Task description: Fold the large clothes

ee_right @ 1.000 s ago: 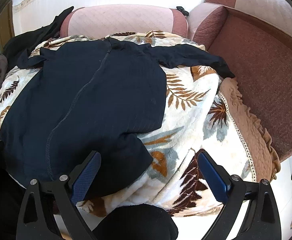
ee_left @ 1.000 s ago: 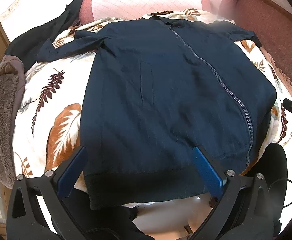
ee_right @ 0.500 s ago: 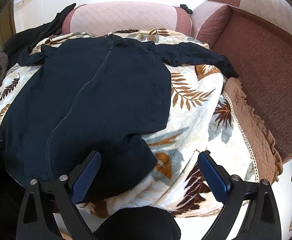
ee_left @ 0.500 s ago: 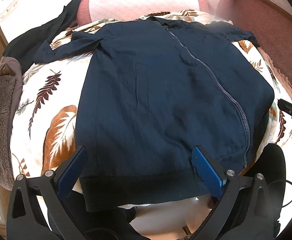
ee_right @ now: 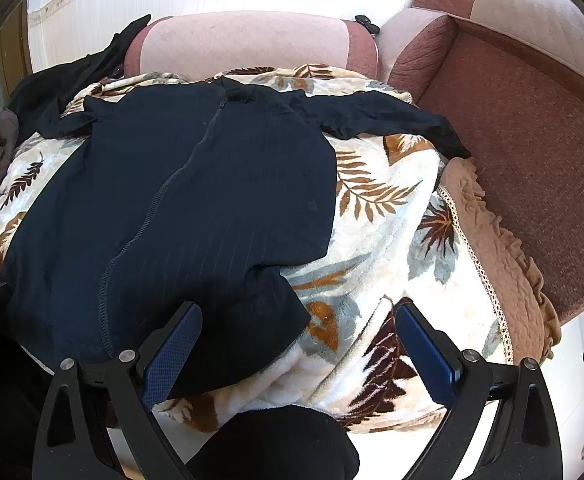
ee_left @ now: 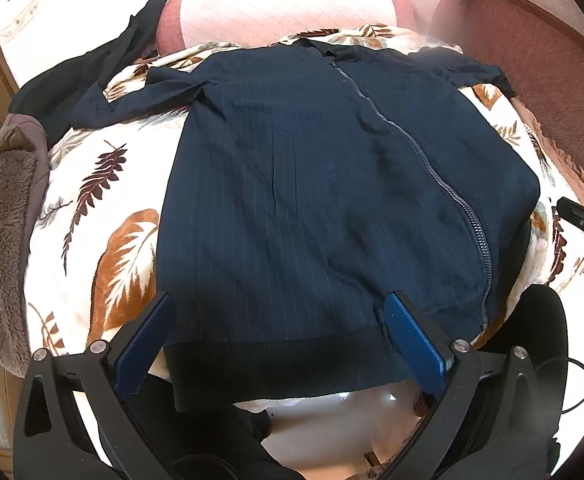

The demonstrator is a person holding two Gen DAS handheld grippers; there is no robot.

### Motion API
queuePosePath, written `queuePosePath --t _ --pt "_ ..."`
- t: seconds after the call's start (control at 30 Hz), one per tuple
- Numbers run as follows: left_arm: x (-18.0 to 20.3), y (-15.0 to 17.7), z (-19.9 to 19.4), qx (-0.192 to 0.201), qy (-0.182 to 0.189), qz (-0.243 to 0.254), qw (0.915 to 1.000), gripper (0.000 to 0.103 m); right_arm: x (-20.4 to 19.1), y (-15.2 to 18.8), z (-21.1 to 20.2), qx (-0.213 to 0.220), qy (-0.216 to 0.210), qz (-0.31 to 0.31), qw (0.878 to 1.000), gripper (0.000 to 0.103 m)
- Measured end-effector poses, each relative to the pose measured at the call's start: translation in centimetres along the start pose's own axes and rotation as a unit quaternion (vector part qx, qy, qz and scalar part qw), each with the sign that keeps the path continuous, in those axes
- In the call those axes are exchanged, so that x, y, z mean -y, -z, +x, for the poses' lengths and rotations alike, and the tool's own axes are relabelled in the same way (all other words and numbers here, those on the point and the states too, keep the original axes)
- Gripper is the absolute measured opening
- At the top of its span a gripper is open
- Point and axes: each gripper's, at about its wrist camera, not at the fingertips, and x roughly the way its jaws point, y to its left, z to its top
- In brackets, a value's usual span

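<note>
With both the left hand-held gripper (ee_left: pixel 277 338) and right hand-held gripper (ee_right: pixel 298 346) released, grasp the dark navy pinstriped zip-front jacket (ee_left: pixel 332 200) at its ribbed hem (ee_left: pixel 292 364) corners, gathering both fabric layers evenly.

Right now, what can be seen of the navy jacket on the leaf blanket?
The navy jacket is dark blue with faint pinstripes, thin woven fabric by its look, a zip closed down the front, a darker ribbed hem and a small collar. It lies flat and front up on the leaf-print blanket, collar away from the cameras, both sleeves spread sideways, the hem hanging slightly over the near edge. One near corner looks rumpled. Both tongs, left and right, are open above the hem; contact with it cannot be judged.
</note>
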Motion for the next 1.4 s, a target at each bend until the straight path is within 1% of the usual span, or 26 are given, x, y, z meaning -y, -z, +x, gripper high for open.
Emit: queuePosePath --t 0.5,0.63,0.73,0.77,0.87,0.93,0.97,1.07,1.13,1.17,1.23,1.27,1.3,1.33,1.37,1.4 --pt "0.0 0.2 -0.4 -0.001 0.005 -0.002 1.0000 0.103 0.5 0.4 -0.6 0.004 -0.008 0.008 1.000 0.098" --pt "-0.5 0.1 0.0 -0.010 0.014 -0.014 0.9997 0.103 1.2 0.5 -0.4 0.004 -0.037 0.019 0.999 0.097" --pt "-1.6 -0.3 0.6 -0.020 0.014 -0.033 0.9992 0.103 2.2 0.7 0.2 0.002 -0.062 0.027 0.998 0.096" --pt "-2.2 -0.4 0.8 -0.023 0.011 -0.042 0.9988 0.103 2.6 0.8 0.5 -0.001 -0.063 0.031 0.998 0.096" --pt "-5.1 -0.6 1.7 -0.031 -0.016 -0.074 0.9967 0.103 4.0 1.1 1.9 -0.017 -0.072 0.038 0.997 0.096" --pt "-7.1 -0.4 2.6 -0.044 -0.038 -0.096 0.9937 0.103 4.7 1.7 3.3 -0.034 -0.101 0.035 0.994 0.096" --pt "-8.0 -0.2 3.2 -0.054 -0.046 -0.106 0.9919 0.103 4.8 1.9 3.8 -0.038 -0.110 0.031 0.993 0.096" --pt "-9.5 0.4 5.0 -0.083 -0.050 -0.126 0.9873 0.103 4.0 2.3 5.7 -0.042 -0.131 0.009 0.990 0.096" --pt "-9.7 0.8 6.1 -0.101 -0.049 -0.135 0.9844 0.103 3.0 1.8 6.7 -0.031 -0.154 -0.004 0.988 0.094" --pt "-9.7 0.9 6.5 -0.107 -0.047 -0.138 0.9836 0.103 2.5 1.5 7.2 -0.024 -0.159 -0.012 0.987 0.091" --pt "-9.5 1.1 7.1 -0.116 -0.041 -0.139 0.9826 0.103 1.2 1.1 8.3 -0.022 -0.173 -0.042 0.984 0.079" --pt "-9.2 1.1 7.3 -0.119 -0.040 -0.137 0.9826 0.103 0.6 1.1 8.9 -0.033 -0.190 -0.054 0.980 0.059" --pt "-8.9 0.9 7.4 -0.120 -0.041 -0.134 0.9828 0.103 0.4 1.0 9.2 -0.037 -0.191 -0.060 0.979 0.054" --pt "-8.7 0.9 7.4 -0.120 -0.043 -0.129 0.9835 0.103 0.5 1.0 8.8 -0.028 -0.201 -0.066 0.977 0.047" --pt "-8.6 0.8 7.3 -0.119 -0.044 -0.125 0.9840 0.103 1.0 0.7 8.4 -0.034 -0.226 -0.059 0.972 0.012" --pt "-8.6 0.8 7.2 -0.121 -0.043 -0.122 0.9842 0.103 1.8 0.5 7.5 -0.038 -0.247 -0.038 0.968 0.013"
